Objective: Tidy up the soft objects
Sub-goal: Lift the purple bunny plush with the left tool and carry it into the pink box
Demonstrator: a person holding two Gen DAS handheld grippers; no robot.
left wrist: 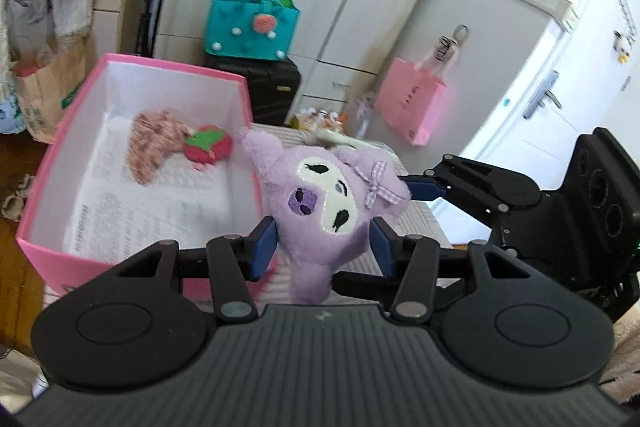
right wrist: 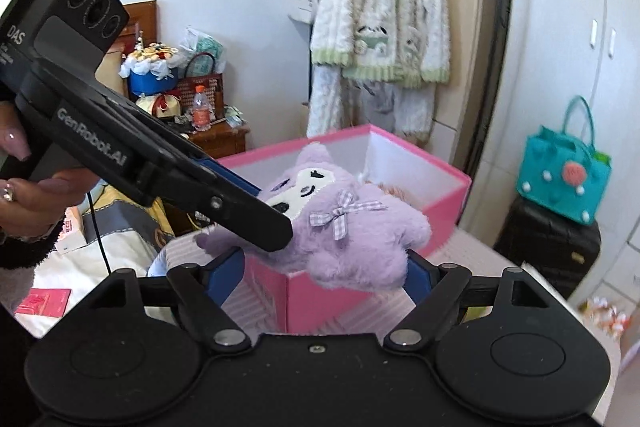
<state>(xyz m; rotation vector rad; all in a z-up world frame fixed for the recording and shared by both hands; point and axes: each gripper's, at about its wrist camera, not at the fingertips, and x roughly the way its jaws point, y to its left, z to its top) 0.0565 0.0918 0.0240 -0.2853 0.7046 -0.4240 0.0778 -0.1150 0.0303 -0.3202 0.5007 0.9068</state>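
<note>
A purple plush toy (left wrist: 328, 203) with a white face and a checked bow hangs in the air beside the open pink box (left wrist: 60, 131). My left gripper (left wrist: 322, 247) has its blue pads on both sides of the plush's lower body. My right gripper (right wrist: 324, 271) closes on the plush's side near the bow (right wrist: 344, 213); its finger (left wrist: 424, 189) reaches in from the right. The left gripper (right wrist: 256, 203) crosses the right wrist view over the plush (right wrist: 360, 239). Inside the box lie a pink knitted piece (left wrist: 154, 143) and a red strawberry plush (left wrist: 208, 147).
The box (right wrist: 452, 203) stands on a striped pink surface (right wrist: 480, 255). A teal handbag (left wrist: 250, 23) sits on a black suitcase (left wrist: 272, 87). A pink bag (left wrist: 412, 103) hangs on the wardrobe. A fluffy robe (right wrist: 380, 27) hangs on a rack. A cluttered nightstand (right wrist: 216, 139) is behind.
</note>
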